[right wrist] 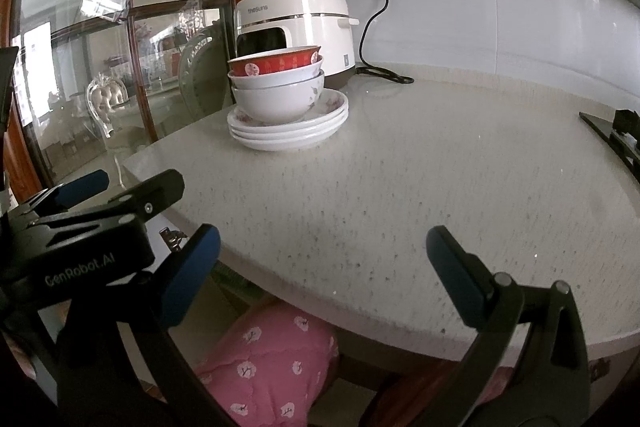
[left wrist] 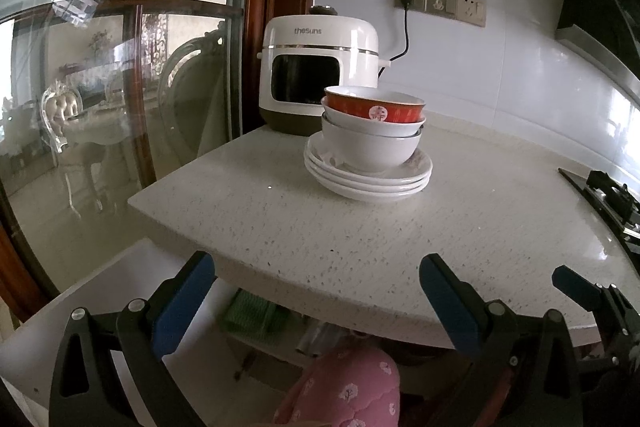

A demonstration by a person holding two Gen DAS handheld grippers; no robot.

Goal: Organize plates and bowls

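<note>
Left wrist view: left claw (left wrist: 316, 303) spread, empty, at the desk (left wrist: 360, 243) edge; bowl stack (left wrist: 372, 127) on plates (left wrist: 368, 179) before the rice cooker (left wrist: 316, 67). Right wrist view alone shows the cooker's cord on the desk; right claw (right wrist: 324, 271) spread, empty.

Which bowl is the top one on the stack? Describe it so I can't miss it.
Find the white rice cooker at the back of the counter; in front of it plates carry nested bowls. The top bowl is the only red one; those under it are white.
</note>
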